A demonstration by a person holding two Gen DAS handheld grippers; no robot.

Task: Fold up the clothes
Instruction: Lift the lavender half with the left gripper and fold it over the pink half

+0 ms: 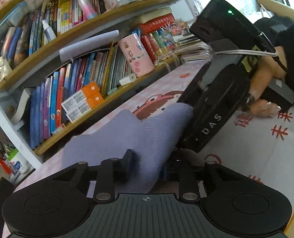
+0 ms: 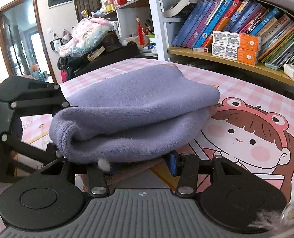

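A lilac-grey knitted garment (image 2: 135, 115), soft and ribbed at its hem, lies doubled over on the table, the upper layer draped across the lower with the fold facing the right wrist camera. It rests on a pink-and-white checked tablecloth (image 2: 244, 91) printed with a cartoon girl in a frog hat.

Right gripper (image 2: 141, 164): black two-finger tool, set low at the near edge of the garment. The knit bulges over and between its fingers; one blue pad (image 2: 173, 163) shows just under the cloth. Whether the pads actually pinch the fabric cannot be told.

Left gripper (image 1: 147, 168): the garment runs between its fingers. The left fingertip (image 1: 128, 162) stands apart from the cloth, blurred; the other is hidden beneath the knit. Jaws partly parted, not clamped.

In the left wrist view, a person's hand (image 1: 263, 91) with a dark sleeve holds the right tool's handle, resting on the table.

Behind the table, curved wooden bookshelves (image 1: 99, 99) packed with upright books, and two orange-and-white boxes (image 2: 236, 46) stacked just in front of them.
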